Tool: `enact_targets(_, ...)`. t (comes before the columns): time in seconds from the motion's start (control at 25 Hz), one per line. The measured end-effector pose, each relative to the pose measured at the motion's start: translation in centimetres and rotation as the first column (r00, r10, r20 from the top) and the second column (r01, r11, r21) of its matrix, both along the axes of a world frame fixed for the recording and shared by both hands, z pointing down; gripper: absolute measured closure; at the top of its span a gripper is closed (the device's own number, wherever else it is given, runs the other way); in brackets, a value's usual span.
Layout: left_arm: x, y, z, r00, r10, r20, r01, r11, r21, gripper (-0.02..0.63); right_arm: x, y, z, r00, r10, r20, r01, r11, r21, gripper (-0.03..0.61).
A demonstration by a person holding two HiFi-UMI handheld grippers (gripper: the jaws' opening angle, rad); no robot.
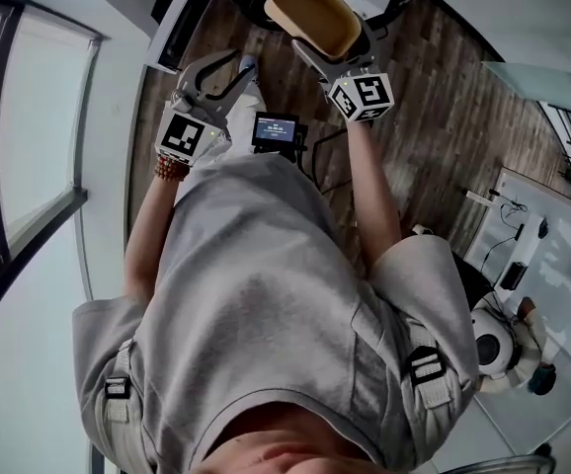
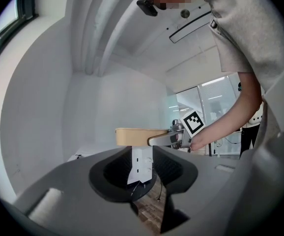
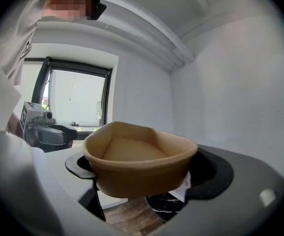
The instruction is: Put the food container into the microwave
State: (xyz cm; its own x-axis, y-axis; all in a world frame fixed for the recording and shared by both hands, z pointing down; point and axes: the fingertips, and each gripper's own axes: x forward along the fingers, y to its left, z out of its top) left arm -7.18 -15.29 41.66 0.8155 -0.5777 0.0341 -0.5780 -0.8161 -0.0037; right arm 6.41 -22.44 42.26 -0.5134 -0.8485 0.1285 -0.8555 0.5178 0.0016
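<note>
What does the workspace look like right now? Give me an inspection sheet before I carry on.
Surface: wooden floor below; no worktop clearly seen.
Job's things: food container, empty, held off the floor; microwave not made out.
Clutter: small screen unit at the person's front.
Grippers: right gripper shut on the food container; left gripper open, nothing held.
Cables: thin cable hanging above the floor.
Surroundings: window at the left, white walls.
</note>
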Motion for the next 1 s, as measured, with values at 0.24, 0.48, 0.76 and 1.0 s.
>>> enact_targets(0.24, -0.1, 0.2, 0.9, 1.0, 0.016, 0.027, -0.017, 0.999, 0.039, 0.485, -0.8, 0.0, 4.1, 1.0, -0.023, -0.019, 0.022, 0.998, -0.057, 0.023)
enact_targets(0.48, -0.1, 0.5, 1.5, 1.0, 0.002, 0.018, -0.002, 1.0, 0.011, 0.485, -2.2, 0.2, 8.2, 0.996, -0.068, -0.06, 0.061, 0.991, -0.12, 0.023)
enact_targets(0.76, 0.1, 1.0, 2.4, 1.0, -0.012, 0.018, 0.012, 1.0, -0.008, 0.485, -2.5, -0.3, 12.0, 0.995, -0.06, -0.086, 0.044, 0.984, -0.172, 0.025)
enact_targets(1.0, 0.0, 1.5, 2.9, 0.999, -0.017, 0.035, 0.018, 1.0, -0.014, 0.485, -1.5, -1.7, 14.3, 0.996, 0.033, -0.085, -0.048, 0.982, -0.181, 0.026)
